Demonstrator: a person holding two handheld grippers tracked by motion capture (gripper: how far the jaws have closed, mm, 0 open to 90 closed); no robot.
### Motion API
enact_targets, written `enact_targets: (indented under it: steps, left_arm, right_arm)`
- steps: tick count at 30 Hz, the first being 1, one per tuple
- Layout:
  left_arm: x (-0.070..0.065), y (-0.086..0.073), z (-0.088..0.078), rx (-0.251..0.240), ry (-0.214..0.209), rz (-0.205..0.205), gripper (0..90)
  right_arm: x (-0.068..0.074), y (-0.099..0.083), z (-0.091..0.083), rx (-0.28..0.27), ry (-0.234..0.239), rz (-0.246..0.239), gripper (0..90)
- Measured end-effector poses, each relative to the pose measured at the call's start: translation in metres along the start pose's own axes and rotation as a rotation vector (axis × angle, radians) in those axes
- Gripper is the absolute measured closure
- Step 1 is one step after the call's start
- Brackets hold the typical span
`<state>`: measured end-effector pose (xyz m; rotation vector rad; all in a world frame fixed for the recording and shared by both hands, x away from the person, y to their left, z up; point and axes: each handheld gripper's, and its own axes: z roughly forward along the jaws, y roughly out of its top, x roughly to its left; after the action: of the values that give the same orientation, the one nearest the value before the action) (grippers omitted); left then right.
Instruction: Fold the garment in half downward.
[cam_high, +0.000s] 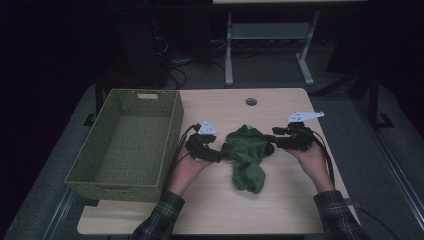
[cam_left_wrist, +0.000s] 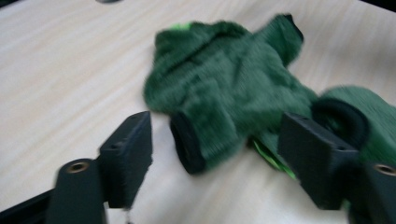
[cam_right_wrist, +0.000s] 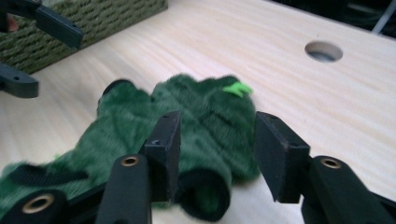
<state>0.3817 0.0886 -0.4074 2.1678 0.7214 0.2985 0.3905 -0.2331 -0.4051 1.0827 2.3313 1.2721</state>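
A small dark green fleece garment (cam_high: 246, 155) lay crumpled on the pale wooden desk (cam_high: 280, 210), just right of the woven green basket (cam_high: 129, 145) that stood on the desk's left part. Its folds were hard to read in the dim room; from the left gripper view it was blurred, and only its black-edged cuffs and a bright green tag at the neck stood out.

The left gripper (cam_high: 216, 154) sat between the basket and the garment, its jaws spread on either side of one sleeve's black cuff without pressing on it. The right gripper (cam_high: 270, 145) came in from the garment's far side, away from the basket. Its jaws stood apart around the other sleeve end; whether they pinched the fleece I could not tell, since the cloth hid the inner faces. Plaid sleeves (cam_high: 157, 222) were cut off at the near edge of the desk.

A round cable hole (cam_high: 251, 101) pierced the desk beyond the garment. Past the basket the room fell into near darkness: grey floor, loose cables, and the white legs of another table (cam_high: 229, 50), its top cut off.
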Motion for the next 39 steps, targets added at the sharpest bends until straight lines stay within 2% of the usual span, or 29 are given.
enact_targets:
  steps: [5, 6, 8, 12, 16, 18, 26, 32, 39]
  left_arm:
    - [0.016, 0.011, 0.013, 0.009, 0.010, 0.018, 36.9]
    - [0.018, 0.012, 0.015, 0.009, 0.012, 0.013, 39.3]
    - [0.023, 0.015, 0.021, 0.014, 0.019, 0.007, 39.7]
    - [0.036, 0.018, 0.036, 0.021, 0.030, 0.028, 43.4]
    - [0.044, 0.021, 0.051, 0.032, 0.017, 0.040, 45.7]
    - [0.046, 0.021, 0.059, 0.039, 0.012, 0.049, 46.3]
    - [0.048, 0.017, 0.086, 0.080, -0.025, 0.034, 47.3]
    - [0.054, 0.011, 0.095, 0.087, -0.054, 0.004, 51.1]
    - [0.057, 0.008, 0.102, 0.111, -0.048, 0.003, 59.9]
  right_arm:
    - [-0.007, 0.006, 0.013, 0.027, -0.008, 0.001, 52.6]
    - [-0.009, 0.006, 0.017, 0.014, -0.016, -0.006, 53.1]
    - [-0.013, 0.004, 0.021, 0.017, -0.019, 0.011, 53.2]
    - [-0.024, -0.004, 0.034, 0.042, -0.032, 0.032, 53.5]
    - [-0.033, -0.010, 0.043, 0.053, -0.035, 0.062, 54.5]
    - [-0.036, -0.012, 0.047, 0.054, -0.031, 0.065, 54.6]
    - [-0.040, -0.020, 0.062, 0.103, -0.028, 0.066, 56.5]
    - [-0.040, -0.022, 0.069, 0.129, -0.028, 0.060, 59.2]
    - [-0.039, -0.024, 0.076, 0.145, -0.031, 0.056, 64.0]
